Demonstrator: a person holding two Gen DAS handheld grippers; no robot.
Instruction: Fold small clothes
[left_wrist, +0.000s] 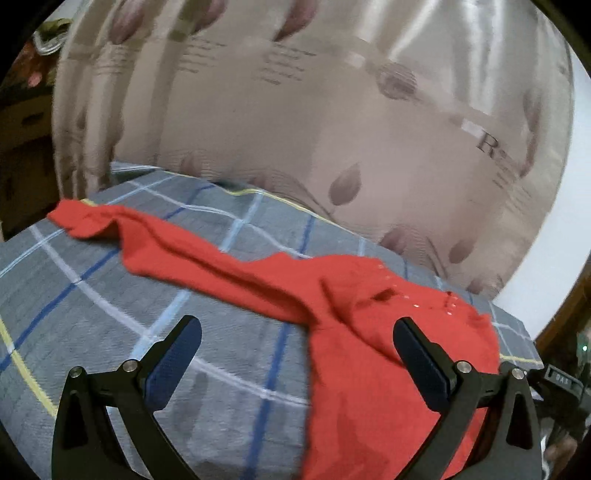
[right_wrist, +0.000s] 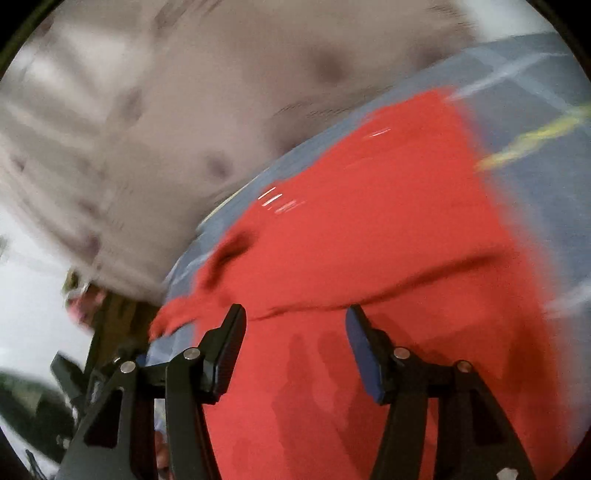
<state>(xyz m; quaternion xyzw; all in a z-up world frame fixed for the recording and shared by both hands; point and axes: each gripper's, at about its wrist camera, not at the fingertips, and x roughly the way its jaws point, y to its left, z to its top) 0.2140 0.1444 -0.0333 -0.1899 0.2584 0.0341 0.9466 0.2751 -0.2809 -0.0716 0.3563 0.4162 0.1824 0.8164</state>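
Note:
A small red garment (left_wrist: 354, 354) lies rumpled on a grey plaid bedsheet (left_wrist: 110, 302), with one long sleeve (left_wrist: 147, 236) stretched out to the far left. My left gripper (left_wrist: 297, 326) is open and empty, just above the sheet, with its right finger (left_wrist: 417, 354) over the garment's body. In the blurred right wrist view the red garment (right_wrist: 369, 221) fills the middle. My right gripper (right_wrist: 295, 314) is open and empty, close above the cloth.
A beige curtain (left_wrist: 295, 110) with a leaf print hangs right behind the bed. The sheet's far edge runs along it. Dark furniture (left_wrist: 22, 147) stands at the far left. The right wrist view shows the grey sheet (right_wrist: 535, 184) to the garment's right.

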